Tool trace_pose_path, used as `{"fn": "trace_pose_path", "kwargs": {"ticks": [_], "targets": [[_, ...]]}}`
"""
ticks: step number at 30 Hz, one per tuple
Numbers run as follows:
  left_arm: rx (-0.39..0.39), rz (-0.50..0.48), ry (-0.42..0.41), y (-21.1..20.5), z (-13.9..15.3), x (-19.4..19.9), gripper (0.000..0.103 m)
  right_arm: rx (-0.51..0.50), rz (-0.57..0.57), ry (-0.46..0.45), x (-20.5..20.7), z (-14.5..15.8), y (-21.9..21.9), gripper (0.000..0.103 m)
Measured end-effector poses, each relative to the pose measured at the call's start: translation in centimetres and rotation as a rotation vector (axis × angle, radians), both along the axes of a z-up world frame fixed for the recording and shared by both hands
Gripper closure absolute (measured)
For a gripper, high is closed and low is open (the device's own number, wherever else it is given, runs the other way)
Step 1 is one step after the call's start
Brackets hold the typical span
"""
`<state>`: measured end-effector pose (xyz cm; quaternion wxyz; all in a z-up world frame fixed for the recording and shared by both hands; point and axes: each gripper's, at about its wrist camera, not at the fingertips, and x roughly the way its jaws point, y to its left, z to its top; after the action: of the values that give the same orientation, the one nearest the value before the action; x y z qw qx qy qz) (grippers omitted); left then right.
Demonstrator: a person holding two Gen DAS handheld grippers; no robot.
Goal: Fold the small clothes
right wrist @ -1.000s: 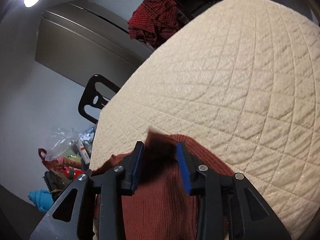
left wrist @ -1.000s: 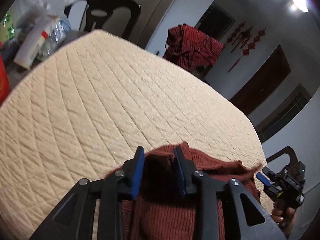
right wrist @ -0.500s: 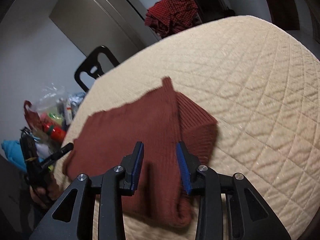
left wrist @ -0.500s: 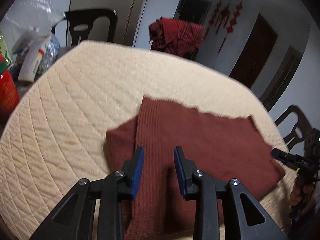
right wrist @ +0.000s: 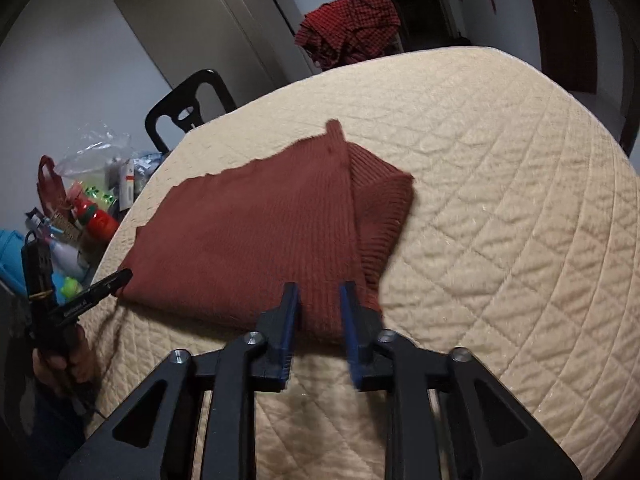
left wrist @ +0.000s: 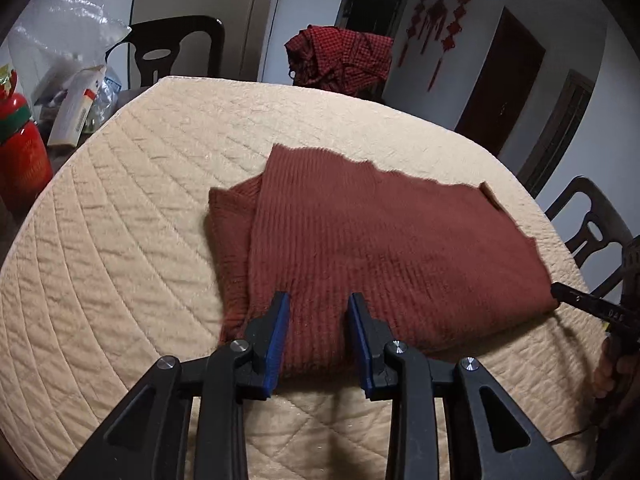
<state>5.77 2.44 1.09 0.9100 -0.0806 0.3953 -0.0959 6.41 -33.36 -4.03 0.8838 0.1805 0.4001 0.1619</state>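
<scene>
A rust-red ribbed knit garment [left wrist: 360, 240] lies folded flat on the quilted beige table cover [left wrist: 120, 240]. It also shows in the right wrist view [right wrist: 256, 236]. My left gripper [left wrist: 320, 300] is open and empty, its fingertips just over the garment's near edge. My right gripper [right wrist: 318, 290] is open and empty at the garment's near right corner. A folded part of the garment sticks out at one side [right wrist: 380, 208]. The right gripper's tip shows at the right edge of the left wrist view [left wrist: 588, 304].
A red checked cloth [left wrist: 340, 60] hangs on something beyond the table's far edge. Black chairs [left wrist: 176, 52] stand around the table. Bags, bottles and boxes [right wrist: 88, 200] are heaped off the table's left side. A red canister [left wrist: 20, 152] stands there too.
Both grippers have let go of the garment and pulled back toward the near edge. The garment, held up close to the cameras a second ago, now lies folded flat on the table.
</scene>
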Motion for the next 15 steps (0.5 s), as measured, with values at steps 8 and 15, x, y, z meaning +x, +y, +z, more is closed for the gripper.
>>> {"fn": "trace_pose_path", "kwargs": {"ticks": [8, 15], "targets": [[0.006, 0.057, -0.007, 1.5, 1.0, -2.3, 0.07, 0.029, -0.034, 0.006, -2.3, 1.0, -0.9, 0.087], [-0.084, 0.115, 0.057, 3.2, -0.1, -5.1, 0.07, 0.133, -0.038, 0.094, -4.5, -1.3, -1.0, 0.084]]}}
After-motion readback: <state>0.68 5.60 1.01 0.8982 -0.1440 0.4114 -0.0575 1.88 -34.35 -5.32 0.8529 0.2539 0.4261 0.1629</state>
